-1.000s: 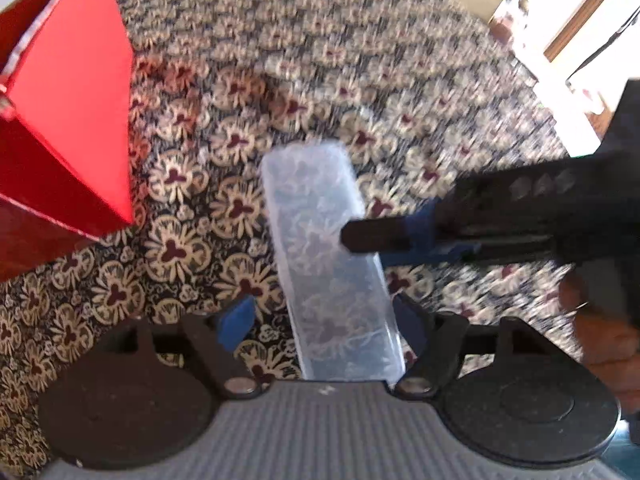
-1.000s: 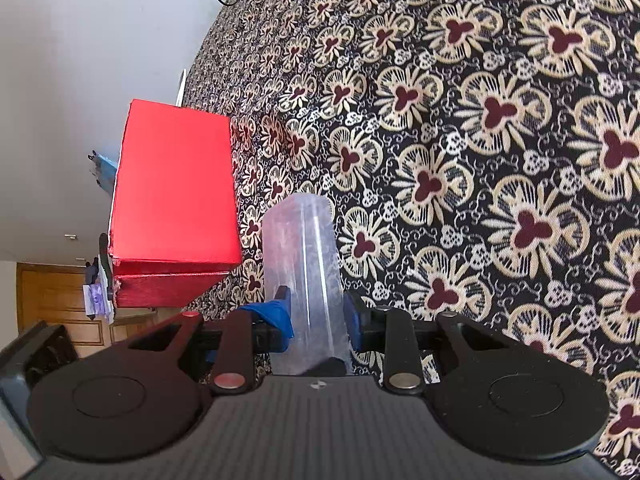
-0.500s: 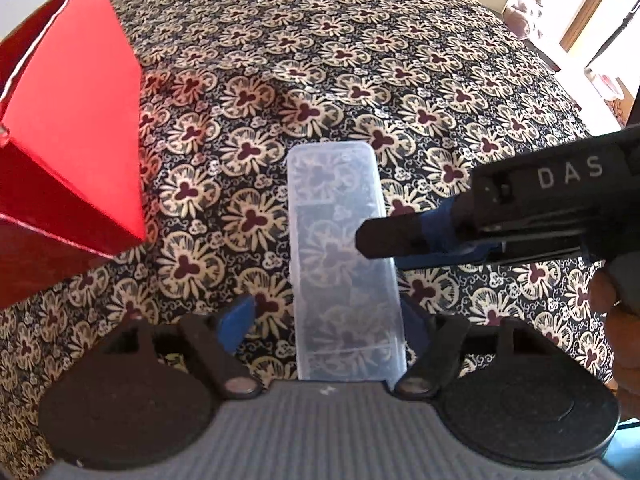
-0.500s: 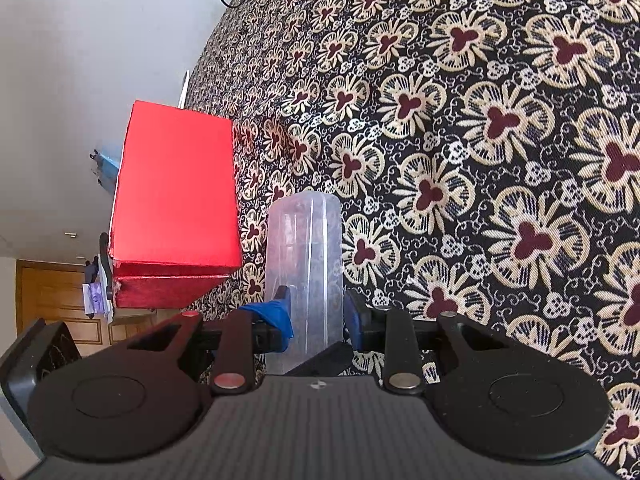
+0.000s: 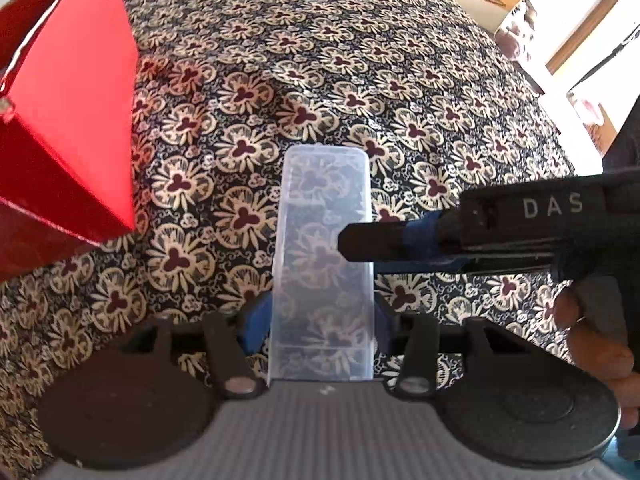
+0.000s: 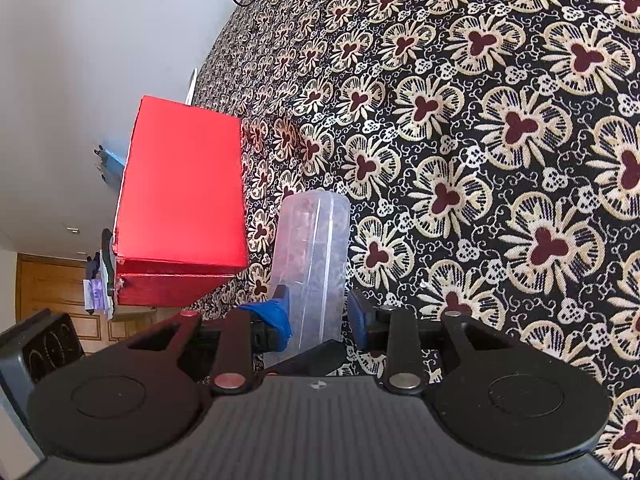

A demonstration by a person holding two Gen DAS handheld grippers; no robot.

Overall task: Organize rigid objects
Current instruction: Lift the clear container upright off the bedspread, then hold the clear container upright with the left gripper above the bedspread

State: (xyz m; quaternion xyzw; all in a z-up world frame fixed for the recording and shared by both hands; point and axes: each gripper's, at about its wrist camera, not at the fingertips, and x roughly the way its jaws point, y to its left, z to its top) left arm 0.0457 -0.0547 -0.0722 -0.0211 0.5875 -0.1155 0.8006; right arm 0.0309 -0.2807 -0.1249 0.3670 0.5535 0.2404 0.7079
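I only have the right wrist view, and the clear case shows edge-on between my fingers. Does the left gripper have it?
Observer: Yes. In the left wrist view the left gripper straddles the clear case at its near end. Its jaws are closing, with both pads against the long sides.
Operator: Where does my gripper sit along it?
Observer: The right gripper reaches in from the right across the case's middle, and its jaws are opening.
Operator: Is the red box touching the case?
Observer: No. The red box stands apart to the left, with patterned cloth showing between them.
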